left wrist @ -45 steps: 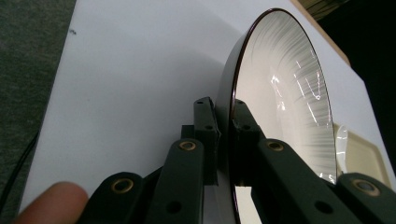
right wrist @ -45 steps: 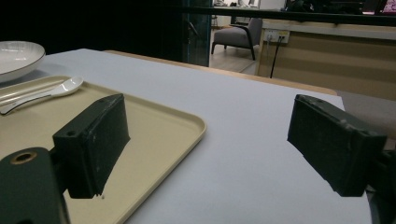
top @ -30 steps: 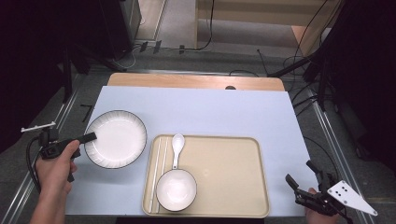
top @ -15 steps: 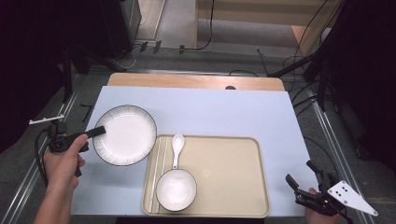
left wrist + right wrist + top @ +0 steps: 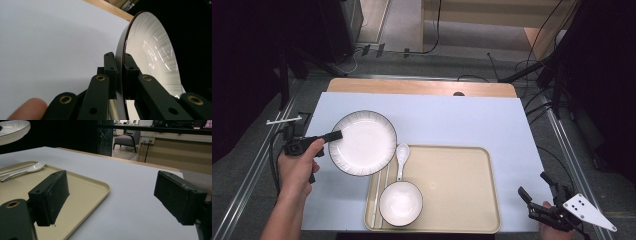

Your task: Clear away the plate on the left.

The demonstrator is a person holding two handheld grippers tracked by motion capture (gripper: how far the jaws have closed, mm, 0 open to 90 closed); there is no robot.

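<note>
Your left gripper [image 5: 329, 137] has its jaws pinched on the rim of the round white dark-edged plate [image 5: 363, 142], carrying it tilted above the tray, while your right gripper [image 5: 539, 200] waits with jaws wide.

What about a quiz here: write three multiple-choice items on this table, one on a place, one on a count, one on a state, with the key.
1. Where is the spoon?
A. in the tray, above the bowl
B. on the plate
C. off the table

2. How many white dishes are there?
A. one
B. two
C. four

3. How are the left gripper's jaws?
A. wide open
B. shut on the plate's rim
C. shut on the spoon

Key: 1 A, it lies in the tray above the bowl. 2 B, a plate and a bowl. 3 B, the left gripper view shows the rim pinched between them.
</note>
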